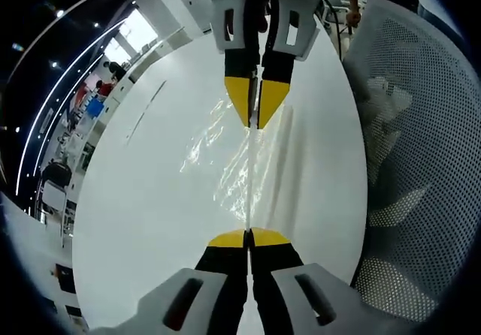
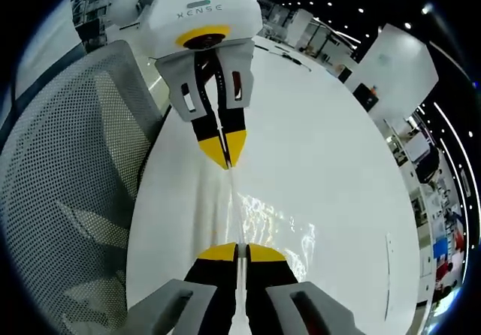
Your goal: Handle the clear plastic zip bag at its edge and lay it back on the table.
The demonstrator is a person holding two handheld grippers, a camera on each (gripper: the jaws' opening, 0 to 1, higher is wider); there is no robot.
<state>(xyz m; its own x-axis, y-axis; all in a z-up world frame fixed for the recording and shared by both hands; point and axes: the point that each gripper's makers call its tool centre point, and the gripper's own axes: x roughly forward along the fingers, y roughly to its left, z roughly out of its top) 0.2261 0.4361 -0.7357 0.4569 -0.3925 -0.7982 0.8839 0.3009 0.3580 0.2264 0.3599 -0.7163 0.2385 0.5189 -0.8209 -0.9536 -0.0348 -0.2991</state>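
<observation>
Left gripper (image 1: 248,236) and right gripper (image 2: 237,251) both clamped on crinkly clear zip bag (image 1: 239,155) edge, stretched over glossy white table (image 1: 143,200); perforated mesh chair (image 1: 421,147) beside.

**Bag strung over the table, chair off to one side**

So the zip bag (image 1: 244,162) hangs just above the table (image 1: 150,200), stretched between the left gripper (image 1: 248,237) and right gripper (image 1: 257,113) facing each other. A mesh chair (image 1: 421,162) sits right beside the table's edge.
</observation>
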